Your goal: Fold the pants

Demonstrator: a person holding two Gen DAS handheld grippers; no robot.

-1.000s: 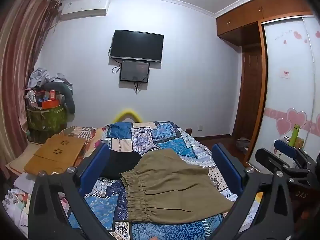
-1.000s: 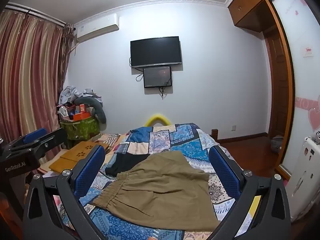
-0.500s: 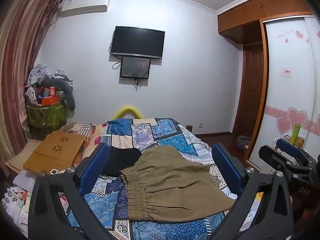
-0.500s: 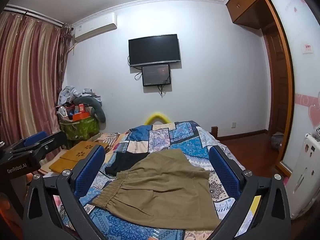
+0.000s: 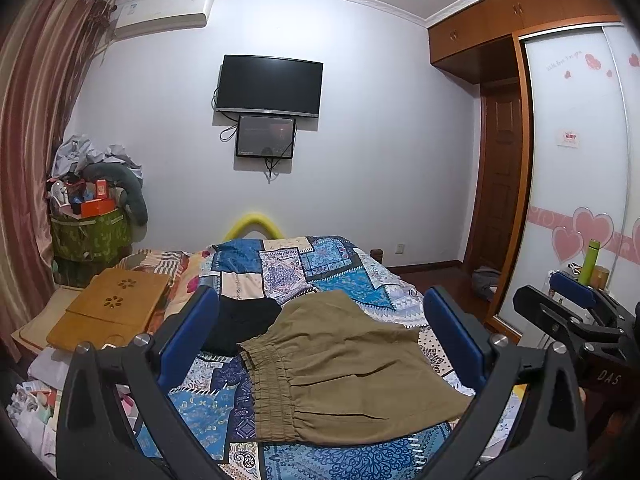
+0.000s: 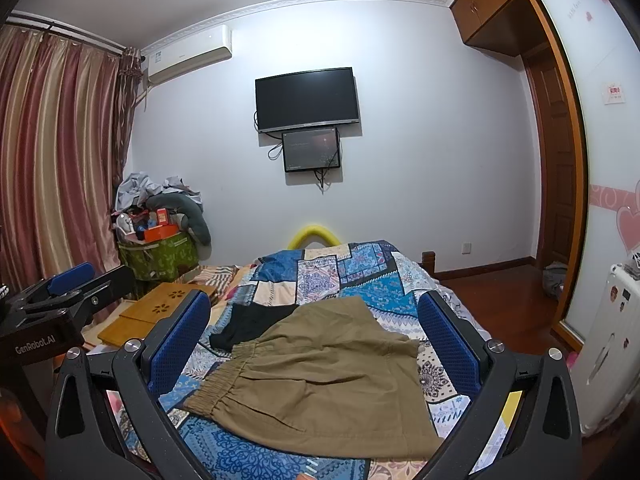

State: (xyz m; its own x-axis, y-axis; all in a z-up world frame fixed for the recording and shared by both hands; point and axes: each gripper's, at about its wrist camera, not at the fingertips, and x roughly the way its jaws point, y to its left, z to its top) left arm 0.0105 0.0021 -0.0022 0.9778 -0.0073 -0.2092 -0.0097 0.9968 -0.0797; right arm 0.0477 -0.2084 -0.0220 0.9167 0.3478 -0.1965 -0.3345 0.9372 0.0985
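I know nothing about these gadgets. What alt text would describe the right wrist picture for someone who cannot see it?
Olive-brown pants lie spread on a blue patchwork quilt, framed by the open blue-padded fingers of the right gripper, which holds nothing. A black garment lies beside the waistband, and a dark TV hangs on the far wall.

Dim even light, sharp, fisheye-warped edges

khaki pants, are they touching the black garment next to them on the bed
Touching. In the right wrist view the khaki pants overlap the edge of the black garment at the waistband corner, no quilt showing between them; the left wrist view agrees.
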